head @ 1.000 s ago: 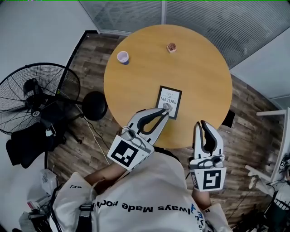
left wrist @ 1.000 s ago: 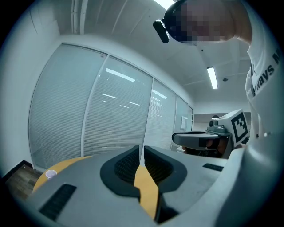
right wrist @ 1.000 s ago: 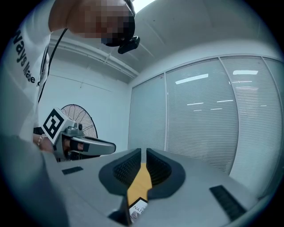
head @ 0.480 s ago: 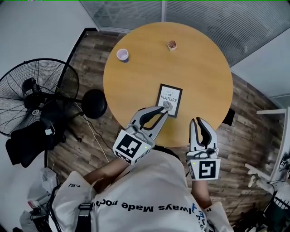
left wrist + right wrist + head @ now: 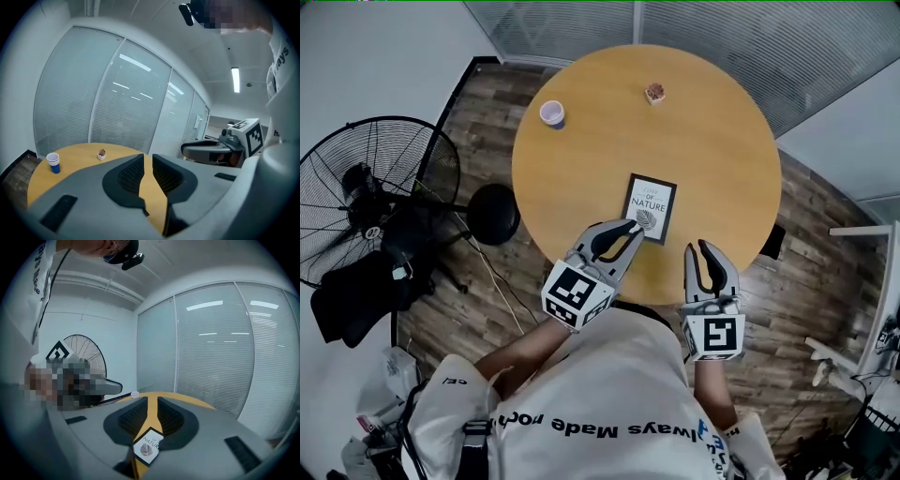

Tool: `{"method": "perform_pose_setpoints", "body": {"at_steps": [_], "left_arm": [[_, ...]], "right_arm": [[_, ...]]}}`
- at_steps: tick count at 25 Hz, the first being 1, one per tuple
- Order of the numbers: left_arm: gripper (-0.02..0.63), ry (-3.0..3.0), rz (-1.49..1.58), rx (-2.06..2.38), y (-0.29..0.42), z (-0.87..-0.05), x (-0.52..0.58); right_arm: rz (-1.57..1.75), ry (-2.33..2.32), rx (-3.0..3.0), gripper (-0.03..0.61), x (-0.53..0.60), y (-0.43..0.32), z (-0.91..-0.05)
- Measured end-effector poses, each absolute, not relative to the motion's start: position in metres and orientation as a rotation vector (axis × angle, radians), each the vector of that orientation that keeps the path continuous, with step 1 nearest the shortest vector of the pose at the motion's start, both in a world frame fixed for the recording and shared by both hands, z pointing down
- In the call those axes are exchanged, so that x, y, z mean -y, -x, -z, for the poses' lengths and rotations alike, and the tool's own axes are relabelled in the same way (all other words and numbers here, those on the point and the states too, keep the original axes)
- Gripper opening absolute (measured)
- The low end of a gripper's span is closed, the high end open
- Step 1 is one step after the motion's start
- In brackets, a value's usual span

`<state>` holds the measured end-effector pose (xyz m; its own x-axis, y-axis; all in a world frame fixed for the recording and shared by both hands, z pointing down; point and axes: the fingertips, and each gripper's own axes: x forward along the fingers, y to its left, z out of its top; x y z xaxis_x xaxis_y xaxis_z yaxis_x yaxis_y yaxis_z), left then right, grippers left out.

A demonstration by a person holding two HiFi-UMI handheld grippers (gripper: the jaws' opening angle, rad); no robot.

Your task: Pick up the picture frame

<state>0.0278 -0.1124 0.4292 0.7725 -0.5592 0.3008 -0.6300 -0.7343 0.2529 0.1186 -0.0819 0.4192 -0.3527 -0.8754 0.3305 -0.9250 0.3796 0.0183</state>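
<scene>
The picture frame (image 5: 650,208) lies flat on the round worktop (image 5: 712,141), right of centre and toward the near edge, unmoved since the earlier frames. The left hand-held gripper (image 5: 633,226) has its jaws together, only a thin slit between the pads in its own view (image 5: 147,164), with nothing clamped. In the head view its tips stand just beside the frame's near left corner. A second ago they overlapped that corner, so the gripper has drawn back toward the person. The right hand-held gripper (image 5: 704,247) also has its jaws together and holds nothing. It sits over the near edge of the worktop, right of the frame and apart from it, and it too has pulled nearer the person than before. In the right gripper view (image 5: 152,409) the frame (image 5: 147,447) shows through the slit, lying beyond the jaws and not between the pads. A cup (image 5: 551,112) at the far left and a small pot (image 5: 654,94) at the far side stand well apart from the frame, as before. A fan (image 5: 375,197) stands on the floor to the left.
</scene>
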Motion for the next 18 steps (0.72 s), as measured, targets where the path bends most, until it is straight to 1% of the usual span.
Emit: {"method": "perform_pose_setpoints", "body": {"at_steps": [8, 10, 12, 18], "left_arm": [[0.035, -2.57, -0.349, 0.907, -0.026, -0.468, 0.118], [0.051, -2.554, -0.365, 0.908, -0.027, -0.477, 0.12], [0.089, -2.538, -0.385, 0.912, -0.026, -0.487, 0.122], [0.092, -2.502, -0.44, 0.922, -0.024, -0.515, 0.127]], "right_arm": [[-0.304, -1.588, 2.31, 0.06, 0.086, -0.122, -0.453], [-0.32, -1.582, 2.302, 0.061, 0.09, -0.123, -0.461], [-0.343, -1.579, 2.297, 0.061, 0.092, -0.123, -0.471], [-0.399, -1.573, 2.28, 0.063, 0.094, -0.123, -0.497]]}}
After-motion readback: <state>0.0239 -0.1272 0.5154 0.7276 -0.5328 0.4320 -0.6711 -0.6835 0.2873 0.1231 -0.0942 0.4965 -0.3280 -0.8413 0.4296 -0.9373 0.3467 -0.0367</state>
